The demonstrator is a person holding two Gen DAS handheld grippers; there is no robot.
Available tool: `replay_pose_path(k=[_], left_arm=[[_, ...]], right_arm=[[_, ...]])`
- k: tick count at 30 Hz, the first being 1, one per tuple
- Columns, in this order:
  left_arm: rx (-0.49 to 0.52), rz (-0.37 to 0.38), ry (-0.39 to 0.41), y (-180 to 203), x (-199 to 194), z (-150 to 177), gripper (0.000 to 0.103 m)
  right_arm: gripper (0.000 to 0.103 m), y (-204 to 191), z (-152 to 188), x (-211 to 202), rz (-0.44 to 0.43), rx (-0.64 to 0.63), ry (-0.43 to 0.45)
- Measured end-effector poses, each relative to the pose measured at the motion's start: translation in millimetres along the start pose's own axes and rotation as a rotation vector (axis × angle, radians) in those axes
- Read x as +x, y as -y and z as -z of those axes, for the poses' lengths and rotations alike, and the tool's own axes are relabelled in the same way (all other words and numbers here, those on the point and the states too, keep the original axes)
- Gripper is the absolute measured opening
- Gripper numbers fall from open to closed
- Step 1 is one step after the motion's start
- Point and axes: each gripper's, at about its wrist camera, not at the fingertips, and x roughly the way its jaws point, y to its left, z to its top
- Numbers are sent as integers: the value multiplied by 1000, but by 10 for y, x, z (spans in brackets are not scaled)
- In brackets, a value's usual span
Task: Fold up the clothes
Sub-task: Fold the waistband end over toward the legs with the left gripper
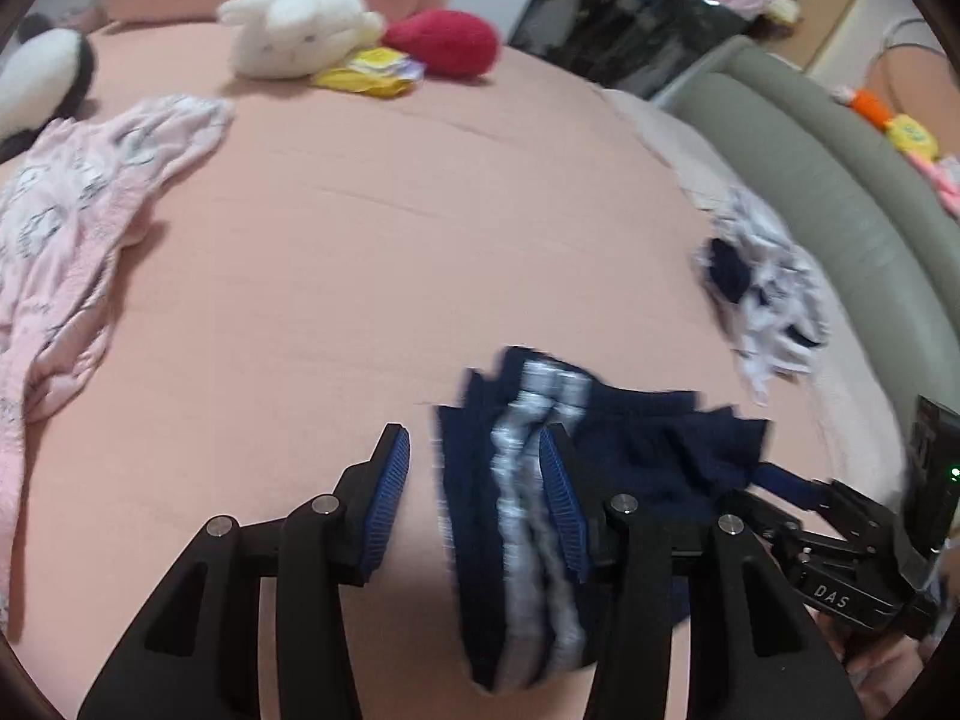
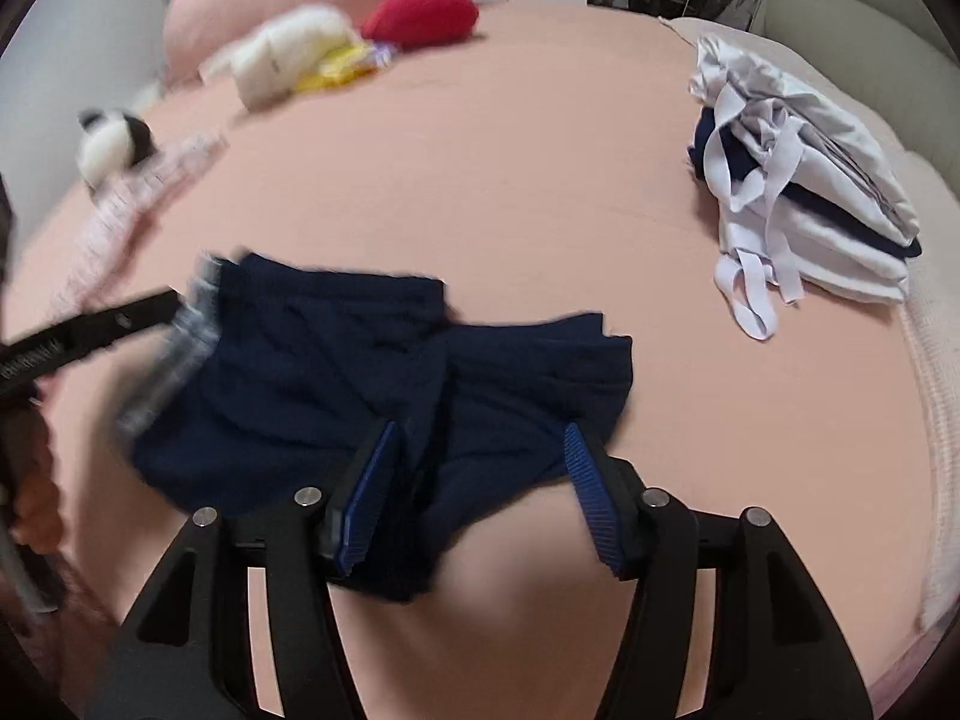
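Navy shorts (image 2: 384, 372) lie rumpled on pink bed sheet (image 2: 510, 180), striped waistband end toward your left.

Left gripper (image 1: 474, 486): fingers spread, waistband between them, not pinched. Right gripper (image 2: 480, 474): fingers spread over leg hem, not gripping.

Risks:
- You close on one layer only; fold skews.
- Pads snag sheet underneath.
- Uneven lift bunches fabric, drags shorts toward folded pile (image 2: 810, 204).

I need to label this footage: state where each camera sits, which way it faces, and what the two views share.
Left wrist: on the left gripper, angled down at the striped waistband of the navy shorts; own fingers and the right gripper show.
Right wrist: on the right gripper, angled down over the shorts' leg end; own fingers show.
Shared: shorts, pink bed, white plush rabbit, folded pile.
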Motion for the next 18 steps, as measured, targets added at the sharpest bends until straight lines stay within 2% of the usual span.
replay_pose_path(k=[2,4,6,8,10,14,15,18], left_arm=[[46,-24,-37,71,68,70,49],[87,-81,-65,118,149,123,49],[107,-131,-80,140,201,154,50],[42,-132,-54,63,114,117,50],[-6,-135,-29,-11,48,99,51],[-46,18,-36,-18,26,97,51],[-26,29,-41,48,46,94,52],[50,-44,-71,174,160,135,52]], right_arm=[[60,-121,72,76,19,-84,-45],[60,-196,138,172,59,-153,-80],[69,-129,176,168,70,-131,-68],[69,28,143,128,61,-50,-91],[69,141,121,37,65,-8,-78],[69,214,98,-86,32,37,-47],[69,211,90,-105,24,42,-41],[69,97,140,24,66,-22,-74]])
